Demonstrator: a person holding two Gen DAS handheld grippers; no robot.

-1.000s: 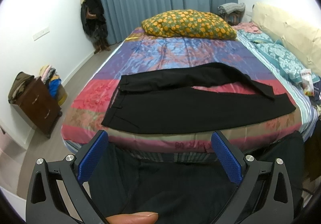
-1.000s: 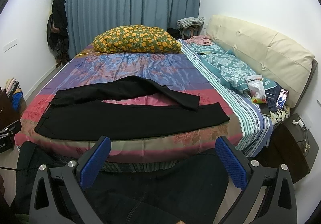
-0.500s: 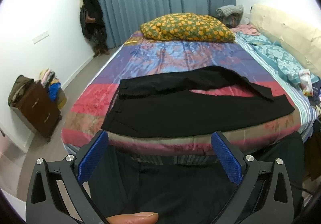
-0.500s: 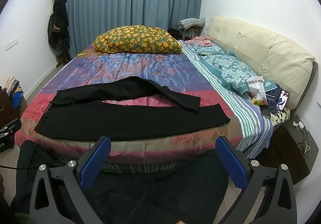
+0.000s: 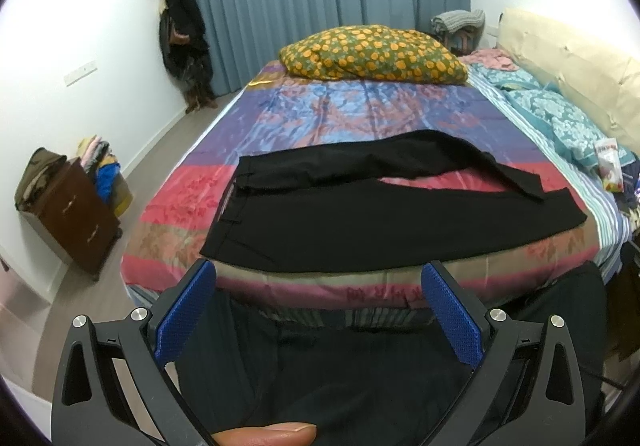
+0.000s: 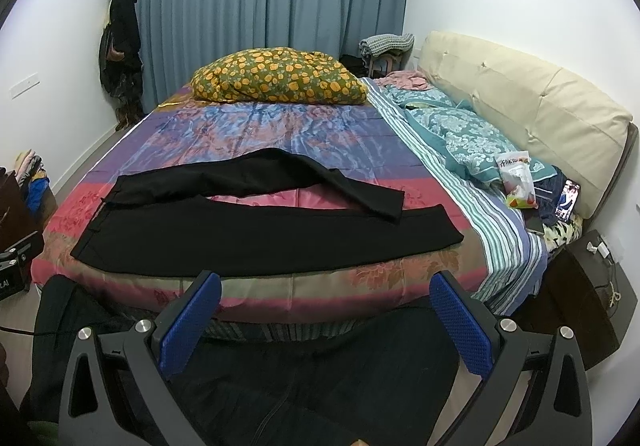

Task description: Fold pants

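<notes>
The pants (image 5: 360, 222) are matt black cloth lying on a glossy, satin-like bedspread (image 5: 360, 110). Each hand-held gripper (image 5: 316, 278) (image 6: 324, 286) has matt black plastic arms, rough dimpled blue pads (image 6: 460, 326) and shiny metal screws. The cabinet (image 5: 80, 214) is dark wood.

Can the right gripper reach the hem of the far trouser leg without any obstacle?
Probably yes: the right gripper is open, and nothing lies between it and that hem except the near leg of the black pants.

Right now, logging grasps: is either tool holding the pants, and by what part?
Nothing is held. Left tool and right tool are open, short of the pants on the bed.
</notes>
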